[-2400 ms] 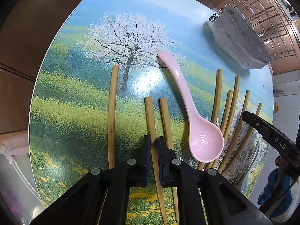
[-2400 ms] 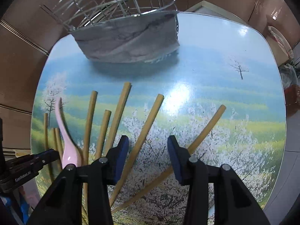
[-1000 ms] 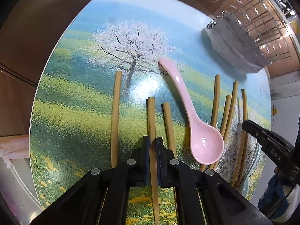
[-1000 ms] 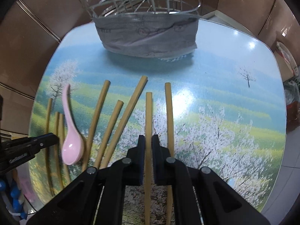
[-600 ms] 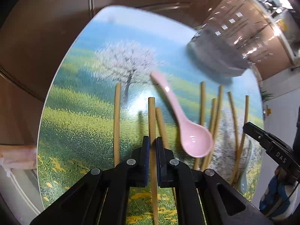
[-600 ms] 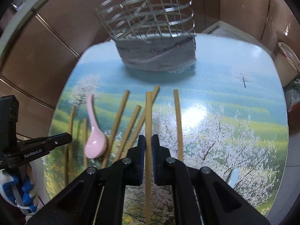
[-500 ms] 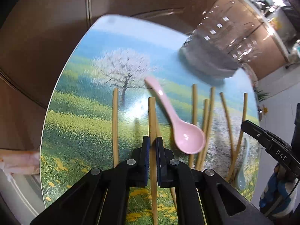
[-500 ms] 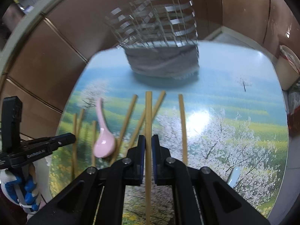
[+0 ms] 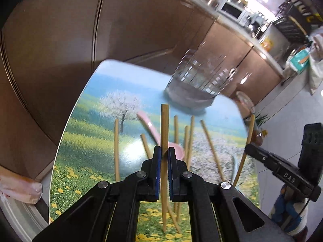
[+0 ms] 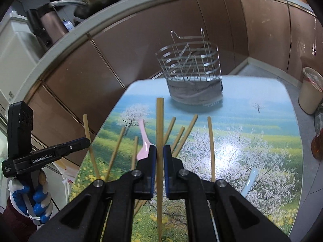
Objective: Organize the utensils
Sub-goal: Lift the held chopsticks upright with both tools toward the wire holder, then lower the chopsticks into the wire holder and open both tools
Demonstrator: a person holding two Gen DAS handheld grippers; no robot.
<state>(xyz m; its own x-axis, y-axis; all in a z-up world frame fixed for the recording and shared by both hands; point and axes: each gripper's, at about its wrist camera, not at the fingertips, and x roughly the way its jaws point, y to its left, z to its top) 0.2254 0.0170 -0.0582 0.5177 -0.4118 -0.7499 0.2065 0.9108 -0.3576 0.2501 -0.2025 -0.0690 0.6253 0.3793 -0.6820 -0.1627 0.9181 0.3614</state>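
Note:
My left gripper [image 9: 164,151] is shut on a bamboo chopstick [image 9: 164,125] and holds it up above the table. My right gripper [image 10: 159,150] is shut on another bamboo chopstick [image 10: 159,121], also lifted. Several more chopsticks [image 10: 211,139] and a pink spoon [image 10: 143,141] lie on the landscape-printed table [image 10: 262,125]. The pink spoon also shows in the left wrist view [image 9: 149,125]. A wire utensil basket [image 10: 191,68] on a grey cloth stands at the table's far end, beyond both chopstick tips. It is blurred in the left wrist view [image 9: 199,80].
A pale blue spoon [image 10: 249,181] lies near the table's right front. Brown cabinet panels [image 10: 101,70] ring the table. A bin [image 10: 309,88] stands on the floor at the right. The other gripper shows at each view's edge: the right one [image 9: 282,171], the left one [image 10: 50,153].
Both grippers have risen well above the table, each carrying its chopstick. The table and basket now look farther away, and the basket sits more centred ahead.

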